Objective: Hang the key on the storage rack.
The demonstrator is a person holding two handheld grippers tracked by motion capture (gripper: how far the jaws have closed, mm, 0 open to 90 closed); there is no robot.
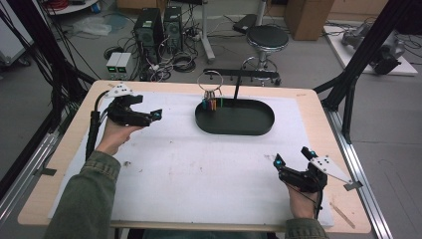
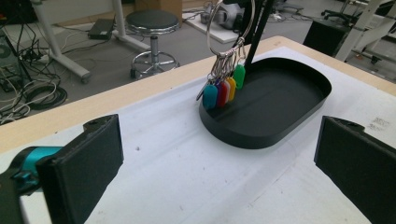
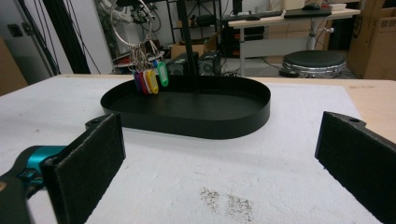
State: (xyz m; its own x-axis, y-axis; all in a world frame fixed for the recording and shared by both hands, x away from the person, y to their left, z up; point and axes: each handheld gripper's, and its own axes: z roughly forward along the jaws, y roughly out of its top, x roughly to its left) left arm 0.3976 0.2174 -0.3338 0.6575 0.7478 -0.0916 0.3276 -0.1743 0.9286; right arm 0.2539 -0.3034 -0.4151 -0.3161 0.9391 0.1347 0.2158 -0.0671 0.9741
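The right gripper [image 1: 290, 165] and left gripper [image 1: 149, 115] hover over the tabletop [image 1: 189, 164] with jaws wide and empty, so seemingly nothing is begun: the key ring [image 2: 223, 86] hangs untouched over the tray [image 2: 280, 100].

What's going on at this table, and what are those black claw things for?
A person holds a two-jaw gripper in each hand. The left gripper and the right gripper are both open and hold nothing, resting apart on the white mat. Between them sits a black oval tray with a post, from which hangs a key ring with coloured tags. Nothing is being touched.
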